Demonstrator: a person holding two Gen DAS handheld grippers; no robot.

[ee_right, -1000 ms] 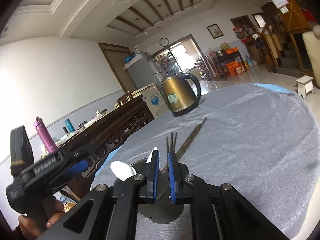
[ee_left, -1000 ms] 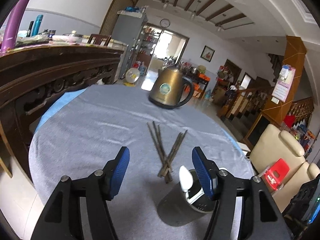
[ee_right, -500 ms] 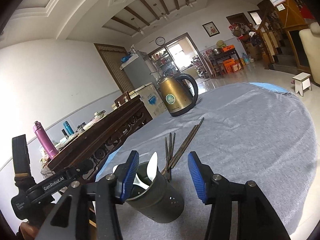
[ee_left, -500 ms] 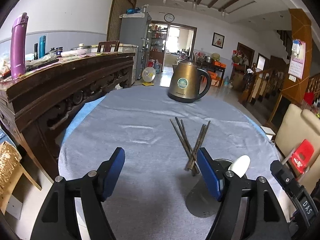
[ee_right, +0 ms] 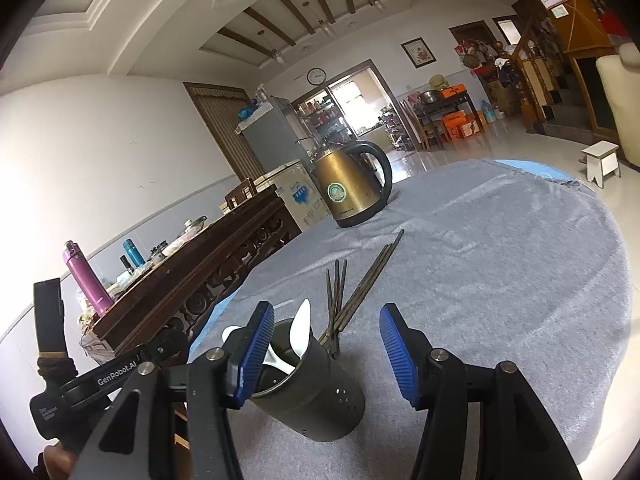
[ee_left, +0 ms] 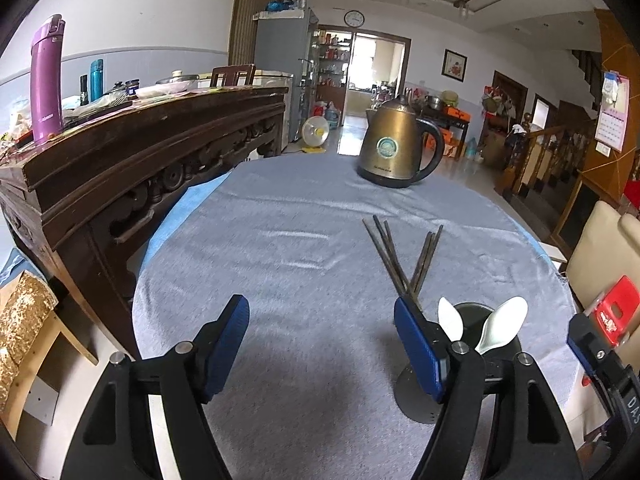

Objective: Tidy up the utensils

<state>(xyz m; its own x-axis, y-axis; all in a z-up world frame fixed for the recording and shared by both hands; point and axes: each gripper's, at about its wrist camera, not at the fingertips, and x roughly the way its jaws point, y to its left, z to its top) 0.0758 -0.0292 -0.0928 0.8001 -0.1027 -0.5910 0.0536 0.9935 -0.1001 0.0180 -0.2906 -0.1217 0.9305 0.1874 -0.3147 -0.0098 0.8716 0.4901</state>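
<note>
Spoons [ee_right: 303,330] sit in holder [ee_right: 316,396]; right jaws are opening, empty; left jaws wide, empty. Next: grasp chopsticks [ee_right: 360,292] at twelve o'clock.

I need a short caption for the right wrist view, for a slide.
Right gripper jaws opening, empty, above the holder with two white spoons; chopsticks remain on the cloth.

A carved dark-wood sideboard [ee_left: 152,148] flanks the table; a beamed ceiling [ee_right: 288,12] overhead.
</note>
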